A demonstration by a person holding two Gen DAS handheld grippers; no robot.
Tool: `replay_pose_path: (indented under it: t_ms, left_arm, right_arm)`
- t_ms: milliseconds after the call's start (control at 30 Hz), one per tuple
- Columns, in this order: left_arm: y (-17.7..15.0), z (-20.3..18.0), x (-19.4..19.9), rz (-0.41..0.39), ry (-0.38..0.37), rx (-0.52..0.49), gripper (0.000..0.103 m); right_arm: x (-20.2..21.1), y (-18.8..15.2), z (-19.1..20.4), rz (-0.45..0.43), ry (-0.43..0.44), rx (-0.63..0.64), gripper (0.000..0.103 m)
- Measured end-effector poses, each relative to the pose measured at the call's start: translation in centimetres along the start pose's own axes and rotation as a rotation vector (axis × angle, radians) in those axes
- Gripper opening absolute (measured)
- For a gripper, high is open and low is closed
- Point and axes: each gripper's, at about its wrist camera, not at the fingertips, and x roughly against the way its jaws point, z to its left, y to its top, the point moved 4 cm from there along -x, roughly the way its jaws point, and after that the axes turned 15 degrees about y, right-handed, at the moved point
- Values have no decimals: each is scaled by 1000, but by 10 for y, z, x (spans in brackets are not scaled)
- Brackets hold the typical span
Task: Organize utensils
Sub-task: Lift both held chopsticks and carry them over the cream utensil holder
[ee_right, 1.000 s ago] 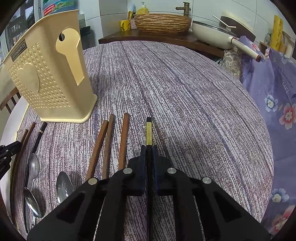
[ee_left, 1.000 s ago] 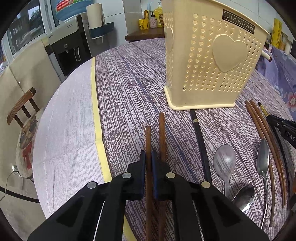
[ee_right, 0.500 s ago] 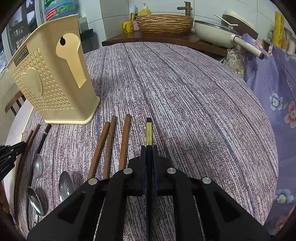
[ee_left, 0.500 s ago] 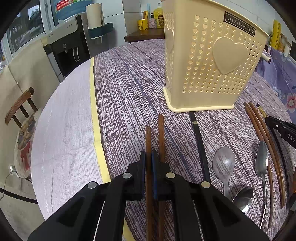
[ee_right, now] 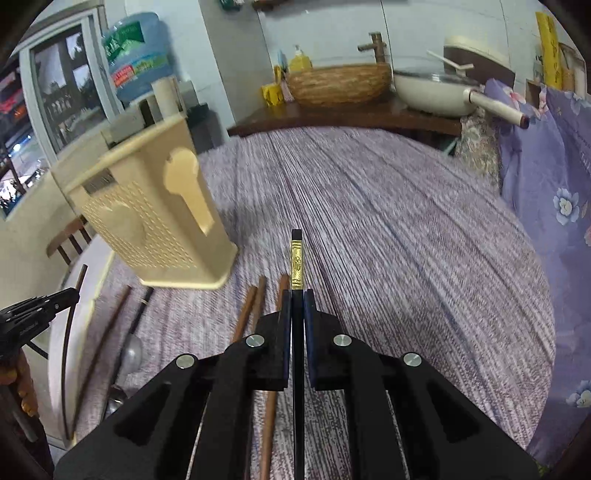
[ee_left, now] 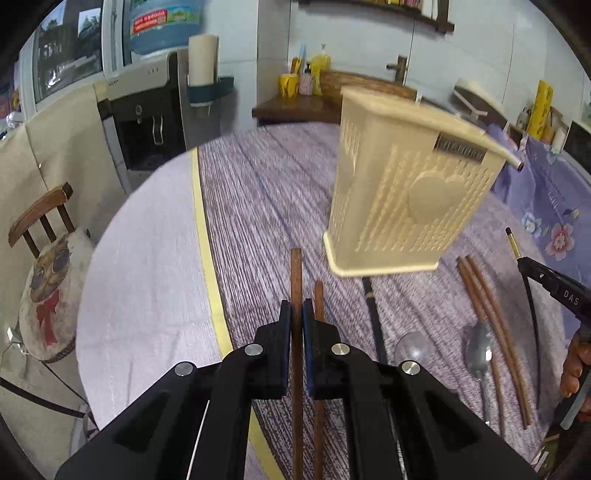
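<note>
"DAS" on the right hand-held gripper [ee_left: 554,286]; the basket's [ee_left: 406,192] nameplate too blurred to read.

A home kitchen with an eating corner: a water dispenser [ee_left: 147,122] topped by a blue bottle [ee_left: 164,26], a pan [ee_right: 436,92] and woven basket [ee_right: 338,85] on a wooden sideboard [ee_right: 332,118], a chair [ee_left: 40,218] beside the cloth-covered desk [ee_right: 406,229].

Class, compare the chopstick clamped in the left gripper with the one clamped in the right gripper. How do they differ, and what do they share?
The left gripper holds a plain brown wooden chopstick; the right gripper holds a black chopstick. The black one has a gold band near its end; the brown one has none. Both are pinched between shut jaws, pointing forward over the table.
</note>
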Motion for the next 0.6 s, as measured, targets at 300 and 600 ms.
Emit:
replay_pose_path:
  t_ms: [300,600]
  left_arm:
    - [26,14,59,-146,-29,50,7]
    - [35,27,97,-242,-42,77,7]
  right_arm:
    - [57,30,30,-138,75,78,8]
    - [91,38,48,-192,99,141,8]
